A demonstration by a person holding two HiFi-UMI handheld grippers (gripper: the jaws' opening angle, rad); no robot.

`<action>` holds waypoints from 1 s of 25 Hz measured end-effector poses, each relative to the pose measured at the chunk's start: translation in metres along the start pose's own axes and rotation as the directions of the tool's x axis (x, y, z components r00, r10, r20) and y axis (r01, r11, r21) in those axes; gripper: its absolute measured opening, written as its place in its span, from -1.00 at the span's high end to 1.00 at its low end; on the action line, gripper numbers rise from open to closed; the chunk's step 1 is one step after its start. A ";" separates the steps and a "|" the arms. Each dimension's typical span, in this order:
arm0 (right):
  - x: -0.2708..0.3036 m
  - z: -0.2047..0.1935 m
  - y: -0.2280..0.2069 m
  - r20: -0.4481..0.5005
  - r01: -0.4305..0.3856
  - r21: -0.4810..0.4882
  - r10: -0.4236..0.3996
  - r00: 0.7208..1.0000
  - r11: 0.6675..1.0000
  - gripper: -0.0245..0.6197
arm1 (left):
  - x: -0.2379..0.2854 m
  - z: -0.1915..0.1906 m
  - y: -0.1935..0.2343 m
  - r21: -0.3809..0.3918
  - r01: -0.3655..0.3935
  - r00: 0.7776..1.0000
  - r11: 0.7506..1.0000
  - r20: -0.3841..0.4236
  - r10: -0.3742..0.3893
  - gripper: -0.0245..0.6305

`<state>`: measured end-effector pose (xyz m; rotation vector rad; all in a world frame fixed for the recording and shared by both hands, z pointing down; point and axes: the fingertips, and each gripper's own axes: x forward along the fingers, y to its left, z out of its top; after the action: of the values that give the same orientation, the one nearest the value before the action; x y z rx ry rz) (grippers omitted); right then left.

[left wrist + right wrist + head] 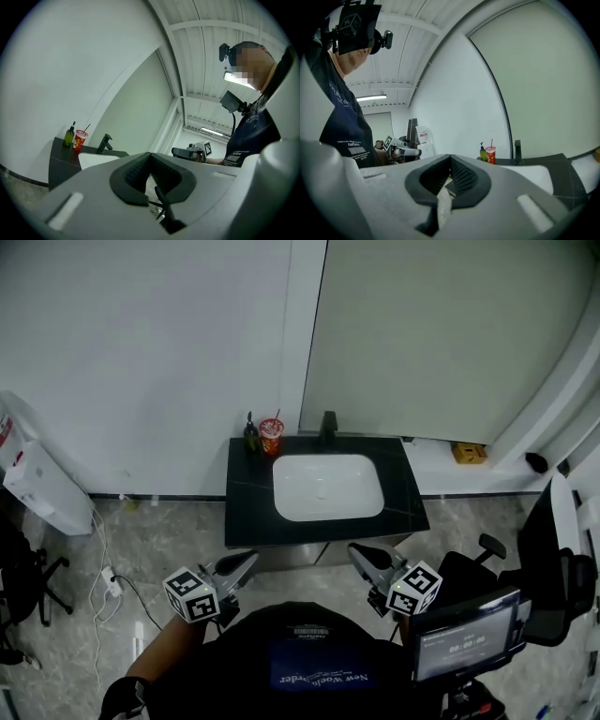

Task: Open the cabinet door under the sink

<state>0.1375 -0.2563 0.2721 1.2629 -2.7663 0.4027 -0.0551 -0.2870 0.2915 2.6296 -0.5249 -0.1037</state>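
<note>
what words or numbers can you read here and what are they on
"FANTASTIC": on the person's dark shirt, in the right gripper view.
"New": starts the dark shirt's print in the head view; the rest is blurred.
Red cup: print too small to read.
Screen: digits blurred.

Bare floor [169, 532] lies open straight ahead to the sink cabinet [281, 556]; an office chair [466, 570] crowds the right side, a power strip [112, 585] sits left.
</note>
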 end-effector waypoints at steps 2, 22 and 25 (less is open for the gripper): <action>0.014 0.003 -0.005 -0.015 0.008 0.011 -0.008 1.000 1.000 0.92 | 0.005 0.001 0.016 -0.013 0.000 1.000 1.000 -0.010 0.000 0.93; 0.073 -0.034 -0.158 -0.162 -0.342 0.063 0.348 0.924 0.938 0.92 | 0.130 -0.055 0.099 -0.096 -0.420 0.908 0.903 -0.024 0.419 0.92; 0.088 -0.049 -0.156 -0.176 -0.385 0.070 0.391 0.903 0.920 0.92 | 0.126 -0.074 0.112 -0.075 -0.489 0.872 0.869 -0.049 0.487 0.92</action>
<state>0.1951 -0.4052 0.3663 0.6264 -2.8443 0.5624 0.0343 -0.3969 0.4093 2.3288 -1.1310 0.0710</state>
